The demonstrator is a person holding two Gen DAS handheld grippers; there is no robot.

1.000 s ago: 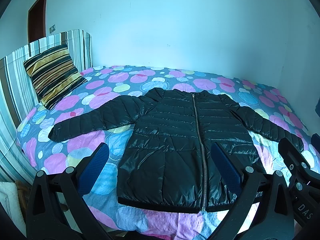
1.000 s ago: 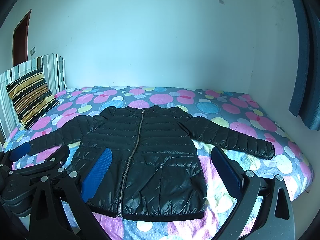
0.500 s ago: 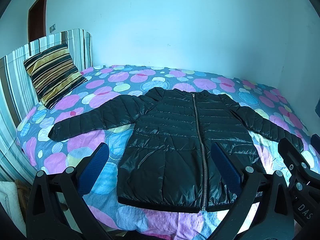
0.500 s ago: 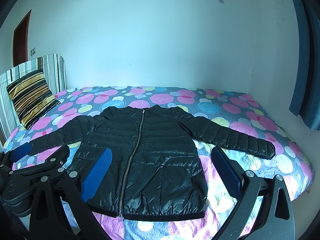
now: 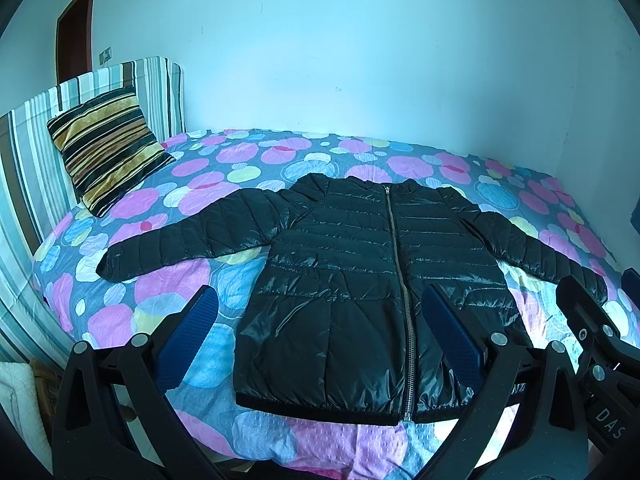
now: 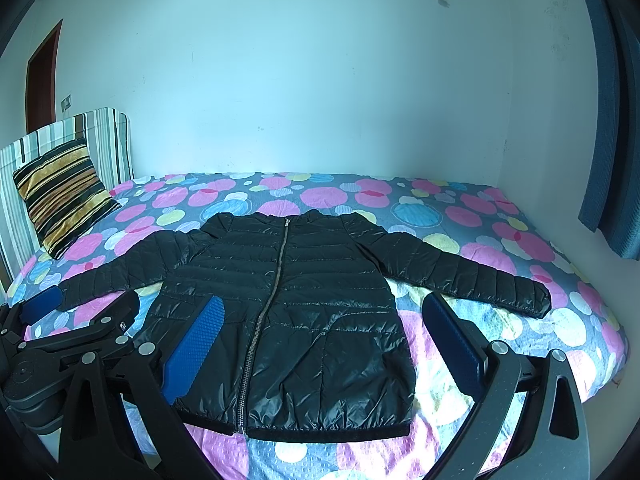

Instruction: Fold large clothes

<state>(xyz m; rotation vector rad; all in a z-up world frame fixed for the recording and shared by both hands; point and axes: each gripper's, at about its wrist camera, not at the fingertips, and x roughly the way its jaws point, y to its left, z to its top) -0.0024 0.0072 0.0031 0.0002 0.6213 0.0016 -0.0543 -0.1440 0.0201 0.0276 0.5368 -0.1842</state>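
Observation:
A black quilted puffer jacket (image 5: 352,280) lies flat and zipped on the bed, sleeves spread out to both sides, hem toward me. It also shows in the right wrist view (image 6: 288,312). My left gripper (image 5: 320,332) is open and empty, held above the near bed edge in front of the hem. My right gripper (image 6: 320,340) is open and empty, also short of the hem. The left gripper shows in the right wrist view (image 6: 60,344) at the lower left. The right gripper shows in the left wrist view (image 5: 600,344) at the lower right.
The bed (image 5: 440,160) has a spotted pink, blue and yellow cover. A striped cushion (image 5: 104,144) leans on the striped headboard (image 5: 28,160) at the left. A white wall runs behind. A blue curtain (image 6: 612,120) hangs at the right.

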